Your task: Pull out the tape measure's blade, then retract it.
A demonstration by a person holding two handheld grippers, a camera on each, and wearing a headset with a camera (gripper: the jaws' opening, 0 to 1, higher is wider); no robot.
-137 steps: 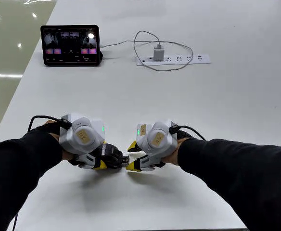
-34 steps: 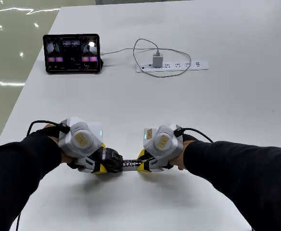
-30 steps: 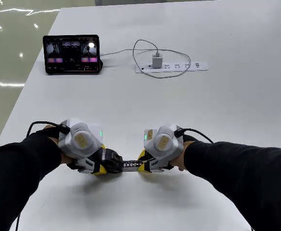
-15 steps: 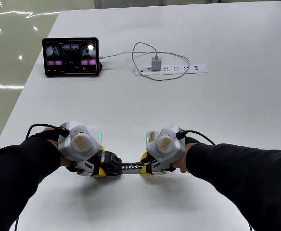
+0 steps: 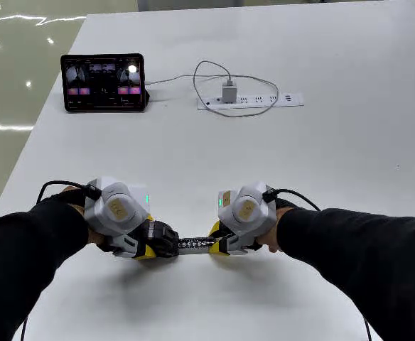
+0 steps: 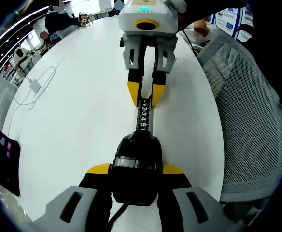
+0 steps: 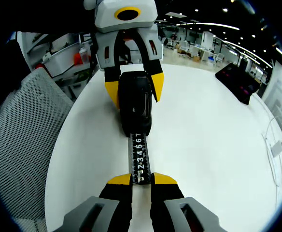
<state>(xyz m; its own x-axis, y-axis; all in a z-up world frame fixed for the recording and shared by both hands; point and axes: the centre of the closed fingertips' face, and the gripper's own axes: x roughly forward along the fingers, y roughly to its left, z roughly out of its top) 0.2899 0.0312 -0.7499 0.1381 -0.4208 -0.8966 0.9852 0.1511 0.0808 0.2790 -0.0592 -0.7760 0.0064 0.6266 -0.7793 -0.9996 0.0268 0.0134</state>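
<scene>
Head view gives you the tablet (image 5: 104,72) with the power strip (image 5: 250,101) off to its right at the far end of the tabletop (image 5: 321,156). The right gripper view gets close enough to read the digits on the blade (image 7: 139,157), which are mush from up top. There's one tape measure (image 5: 163,238), well in front of the tablet by the tabletop's close edge. It lies left-right, mouth facing the right gripper (image 5: 217,246). Two grippers: the left gripper (image 5: 153,243) has its fingers clamped on the black case, the right fingers pinch the blade's tip. One short stretch of blade runs between them.
</scene>
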